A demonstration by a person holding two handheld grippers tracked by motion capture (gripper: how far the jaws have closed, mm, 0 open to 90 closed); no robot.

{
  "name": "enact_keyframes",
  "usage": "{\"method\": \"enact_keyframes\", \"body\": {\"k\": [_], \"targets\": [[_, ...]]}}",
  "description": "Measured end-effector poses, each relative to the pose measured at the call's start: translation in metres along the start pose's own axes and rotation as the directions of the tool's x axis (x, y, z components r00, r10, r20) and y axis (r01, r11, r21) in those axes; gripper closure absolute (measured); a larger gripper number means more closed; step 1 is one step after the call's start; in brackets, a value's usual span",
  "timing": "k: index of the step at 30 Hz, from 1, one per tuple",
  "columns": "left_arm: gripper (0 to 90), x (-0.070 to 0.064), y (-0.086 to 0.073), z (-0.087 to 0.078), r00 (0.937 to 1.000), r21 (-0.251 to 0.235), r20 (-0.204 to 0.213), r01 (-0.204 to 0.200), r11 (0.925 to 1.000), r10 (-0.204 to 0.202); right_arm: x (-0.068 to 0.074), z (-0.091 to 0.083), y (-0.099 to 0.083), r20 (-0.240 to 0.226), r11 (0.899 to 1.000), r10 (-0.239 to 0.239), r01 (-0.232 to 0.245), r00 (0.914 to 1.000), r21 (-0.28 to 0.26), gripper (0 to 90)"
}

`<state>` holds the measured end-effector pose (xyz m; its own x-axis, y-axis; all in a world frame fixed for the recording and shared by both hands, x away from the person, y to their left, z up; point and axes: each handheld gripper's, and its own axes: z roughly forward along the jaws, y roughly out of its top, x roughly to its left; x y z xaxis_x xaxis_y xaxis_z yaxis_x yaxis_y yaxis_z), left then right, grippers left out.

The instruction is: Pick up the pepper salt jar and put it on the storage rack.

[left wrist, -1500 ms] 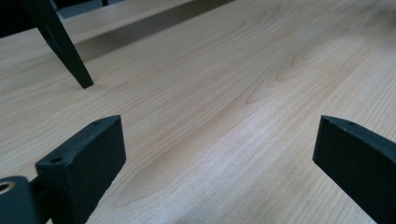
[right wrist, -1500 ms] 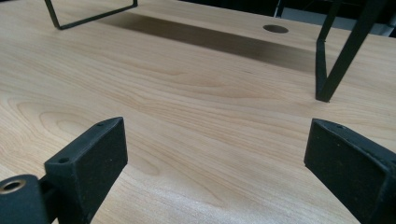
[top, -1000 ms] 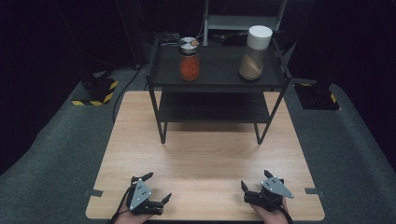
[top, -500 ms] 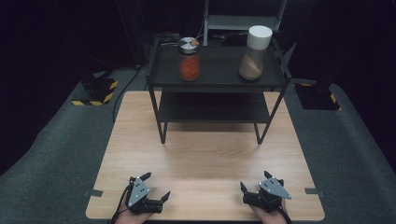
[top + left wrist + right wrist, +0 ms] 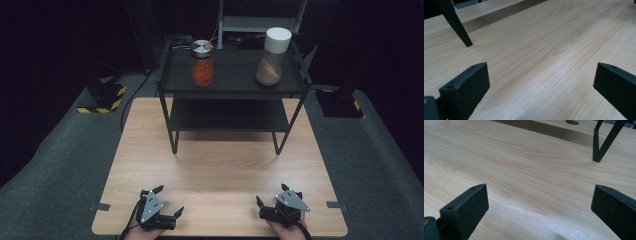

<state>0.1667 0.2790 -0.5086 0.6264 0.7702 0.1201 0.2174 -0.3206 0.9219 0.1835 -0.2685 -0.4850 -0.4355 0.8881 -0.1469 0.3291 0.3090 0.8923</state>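
We note one table (image 5: 220,165) bearing one black rack (image 5: 232,80) at its far edge. On the rack's top shelf stand two jars: one (image 5: 202,63) holds red contents, one (image 5: 273,56) brown powder. Left gripper (image 5: 169,201) and right gripper (image 5: 271,196), both at the near edge, have jaws apart, holding nothing.

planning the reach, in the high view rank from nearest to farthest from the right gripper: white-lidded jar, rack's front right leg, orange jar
From the right gripper:
1. Rack's front right leg, on the table just ahead.
2. White-lidded jar, right side of the rack's top shelf.
3. Orange jar, left side of the top shelf.
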Motion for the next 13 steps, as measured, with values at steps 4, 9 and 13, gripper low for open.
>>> {"method": "enact_keyframes", "body": {"k": [4,9,13], "targets": [[0.9,0.0008,-0.0004,-0.0002,1.0000,-0.002,0.005,0.003,1.0000,-0.003,0.0025,0.0005,0.0013,0.007,1.000,-0.010,0.010,0.9999,0.007,0.8],[1.2,0.0017,-0.0011,-0.0006,0.9999,-0.005,0.010,0.004,1.0000,-0.004,0.0019,0.0004,0.0012,0.009,1.000,-0.004,0.004,1.0000,0.007,0.8],[1.4,0.0019,-0.0001,-0.0002,0.9999,0.000,0.012,0.001,1.0000,-0.001,0.0006,0.0003,0.0009,0.003,1.000,-0.001,0.001,1.0000,0.005,0.9]]}}
